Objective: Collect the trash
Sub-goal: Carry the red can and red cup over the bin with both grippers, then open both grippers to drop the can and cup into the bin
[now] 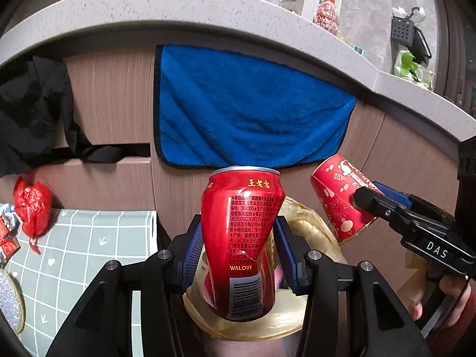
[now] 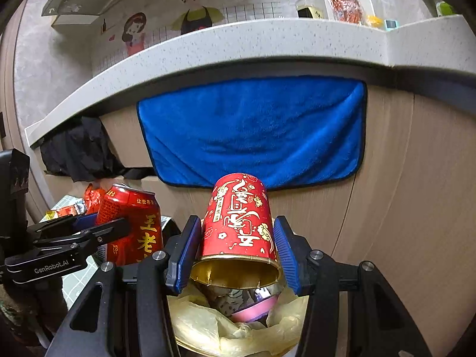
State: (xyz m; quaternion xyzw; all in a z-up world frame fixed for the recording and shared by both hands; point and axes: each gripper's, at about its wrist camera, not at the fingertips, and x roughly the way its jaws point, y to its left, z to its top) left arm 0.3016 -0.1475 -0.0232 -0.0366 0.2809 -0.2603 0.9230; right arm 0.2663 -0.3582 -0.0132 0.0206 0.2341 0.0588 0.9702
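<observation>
Holding both items over bin liner [image 2: 208, 324], ready for drop. Left gripper [image 1: 238, 244] pinches dented red can [image 1: 241, 238] upright at middle. Right gripper [image 2: 238, 250] squeezes red paper cup [image 2: 238, 226], mouth tilted down toward liner. More trash waits on mat [image 1: 89, 247].

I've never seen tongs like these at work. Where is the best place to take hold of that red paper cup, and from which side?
Across the middle of its wall, as the right tongs hold the red paper cup now: one pad on each side, coming from the open-mouth end. The cup is tilted with its gold-lined mouth toward the camera, over the trash bag. The tapered wall probably crushes easily, so squeeze lightly.
</observation>
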